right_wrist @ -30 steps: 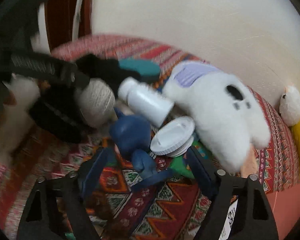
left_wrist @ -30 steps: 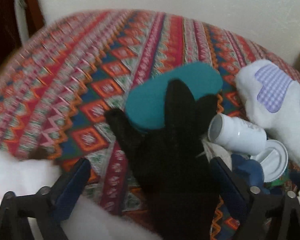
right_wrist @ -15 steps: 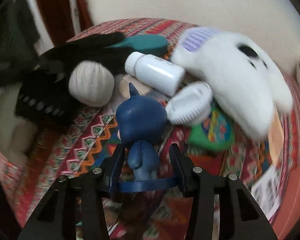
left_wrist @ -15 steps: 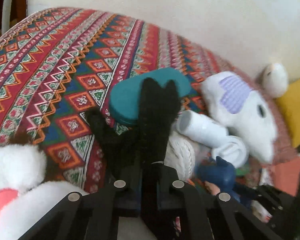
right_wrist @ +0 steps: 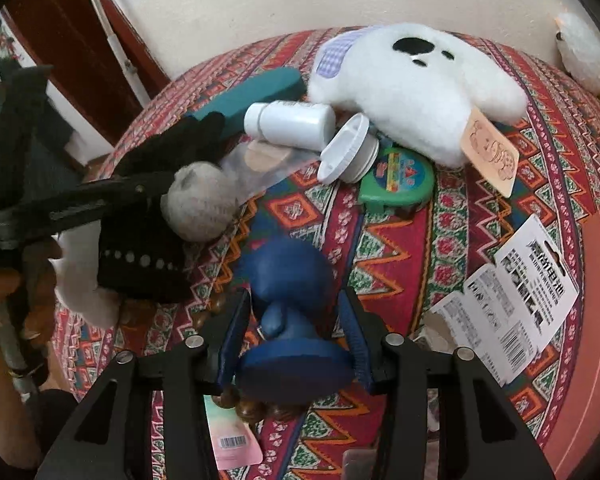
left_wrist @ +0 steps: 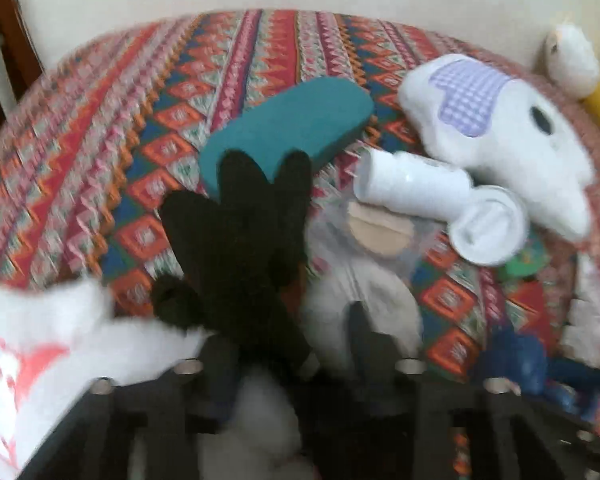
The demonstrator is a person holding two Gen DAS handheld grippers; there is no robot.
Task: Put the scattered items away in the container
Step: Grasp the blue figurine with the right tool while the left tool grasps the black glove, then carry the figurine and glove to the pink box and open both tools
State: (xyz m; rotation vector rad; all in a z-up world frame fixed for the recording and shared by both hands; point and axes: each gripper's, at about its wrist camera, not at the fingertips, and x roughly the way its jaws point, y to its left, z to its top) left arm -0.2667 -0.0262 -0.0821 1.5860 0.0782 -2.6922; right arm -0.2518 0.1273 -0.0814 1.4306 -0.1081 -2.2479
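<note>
1. Black wool first: the glove (left_wrist: pixel 240 248) lies on the patterned cloth (left_wrist: pixel 140 120), its fingertips over the near end of a teal block (left_wrist: pixel 288 128).
2. The left gripper (left_wrist: pixel 292 360) sits low over the glove's cuff end. Its fingers (left_wrist: pixel 220 364) stand a little apart with the cuff and a pale ball of yarn (right_wrist: pixel 200 206) between them; the view there is blurred, so I cannot tell whether they pinch anything.
3. The right gripper (right_wrist: pixel 296 320) has its two blue-padded fingers (right_wrist: pixel 232 328) on either side of a blue figurine (right_wrist: pixel 290 280), pressed against its round base and holding it.
4. Beyond the figurine lies a white bottle (right_wrist: pixel 290 124) on its side, with its white lid (right_wrist: pixel 346 150) just beside it and touching a green tape measure (right_wrist: pixel 398 178).
5. A clear bag (right_wrist: pixel 266 160) with beige discs inside lies between the yarn and the bottle.
6. A white plush toy (right_wrist: pixel 416 88) with a purple checked patch lies behind the bottle, a paper tag hanging off its near edge.
7. Printed cards (right_wrist: pixel 516 300) lie to the right, well apart from the pile.
8. No container shows in either view.
</note>
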